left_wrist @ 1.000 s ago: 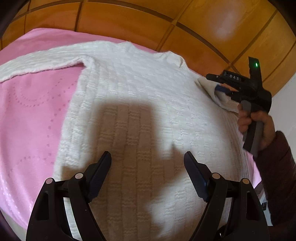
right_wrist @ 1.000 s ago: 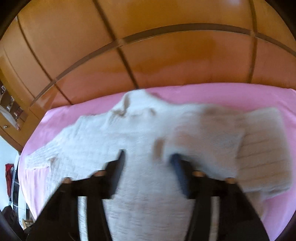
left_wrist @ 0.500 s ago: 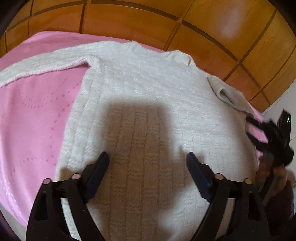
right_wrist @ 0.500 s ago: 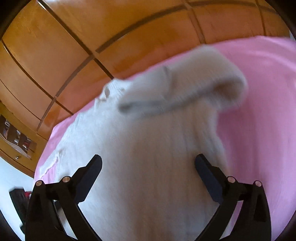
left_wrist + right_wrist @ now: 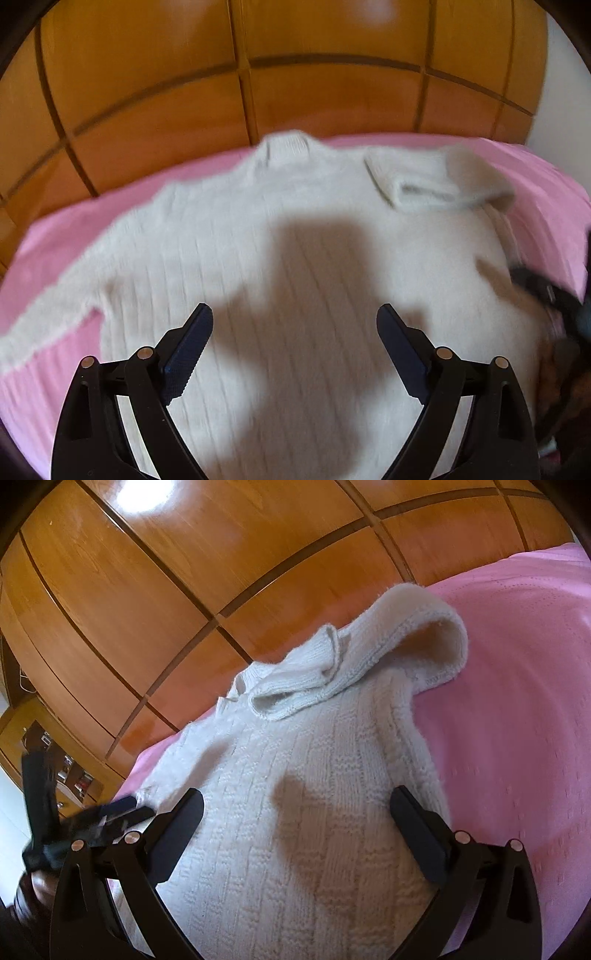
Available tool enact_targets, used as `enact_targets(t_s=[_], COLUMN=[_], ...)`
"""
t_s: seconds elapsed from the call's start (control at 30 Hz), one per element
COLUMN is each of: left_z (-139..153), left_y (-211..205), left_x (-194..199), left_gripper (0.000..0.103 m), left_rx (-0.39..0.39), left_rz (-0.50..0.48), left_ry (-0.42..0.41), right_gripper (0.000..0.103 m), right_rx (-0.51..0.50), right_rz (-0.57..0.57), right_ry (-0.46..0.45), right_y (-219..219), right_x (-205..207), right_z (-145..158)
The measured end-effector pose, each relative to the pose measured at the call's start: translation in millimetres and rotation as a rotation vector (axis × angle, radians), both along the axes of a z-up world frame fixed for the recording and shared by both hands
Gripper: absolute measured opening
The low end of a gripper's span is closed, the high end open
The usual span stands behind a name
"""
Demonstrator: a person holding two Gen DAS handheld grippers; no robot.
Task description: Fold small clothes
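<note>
Nearest the left wrist camera, the left hand-held gripper [image 5: 294, 325] is being held with its fingers spread wide apart and nothing between them, hovering over the lower body of the white knitted sweater [image 5: 295, 258]; whether the fingertips are touching the knit cannot be told, as this view is blurred. In the right wrist view the right hand-held gripper [image 5: 295, 808] is likewise being held spread and empty above the sweater's body, nearer its right side edge. The sweater is being shown lying flat on the pink bedspread [image 5: 517, 701], hem toward the cameras and collar [image 5: 286, 146] farthest away. Beyond the right hand-held gripper, the right sleeve [image 5: 369, 653] is being seen folded back over the chest, its cuff lying just below the collar and its bend arching up off the bedspread. The left sleeve [image 5: 44, 325] is being seen stretched out sideways across the bedspread, to the left of the left hand-held gripper. The shadow of a gripper is being cast on the middle of the knit. Behind the bed, a wooden panelled wall [image 5: 258, 92] is being shown.
</note>
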State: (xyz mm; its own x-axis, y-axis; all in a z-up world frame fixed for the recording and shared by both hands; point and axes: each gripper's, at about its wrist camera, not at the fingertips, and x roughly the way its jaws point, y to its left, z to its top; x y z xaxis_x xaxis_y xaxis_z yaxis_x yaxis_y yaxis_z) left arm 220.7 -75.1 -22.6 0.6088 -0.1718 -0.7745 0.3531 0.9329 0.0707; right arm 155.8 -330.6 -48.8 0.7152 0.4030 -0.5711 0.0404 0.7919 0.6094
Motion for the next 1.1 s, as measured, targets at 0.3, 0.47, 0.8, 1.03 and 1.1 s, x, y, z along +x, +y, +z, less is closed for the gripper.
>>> enact_targets(t_s=[0.3,0.47,0.8,1.03,1.1], left_z=[-2,-14,-17,-14,-26], left_y=[-77,-121,-123,-1,25], left_x=[55,71,105,128,129], left_gripper=[0.081,0.07,0.006,0.006,0.006], left_rx=[0.062,0.119,-0.031,-0.587,-0.673], left_rz=[-0.19,-0.282,-0.178,0.119,0.171], left_ry=[0.008,-0.018,0.026,0.24,0.286], right_gripper=[0.101,0.101,0.101,0.101,0.101], right_rx=[-0.027,-0.034,-0.041,-0.067,-0.066], right_rz=[-0.001,0.0,0.0,0.005,0.005], right_ry=[0.002,0.004,0.007,0.021,0.028], right_y=[1,2,3,7,8], right_x=[-4,-4,-5,-4,-3], right_z=[0,-1,-2,-2,-1])
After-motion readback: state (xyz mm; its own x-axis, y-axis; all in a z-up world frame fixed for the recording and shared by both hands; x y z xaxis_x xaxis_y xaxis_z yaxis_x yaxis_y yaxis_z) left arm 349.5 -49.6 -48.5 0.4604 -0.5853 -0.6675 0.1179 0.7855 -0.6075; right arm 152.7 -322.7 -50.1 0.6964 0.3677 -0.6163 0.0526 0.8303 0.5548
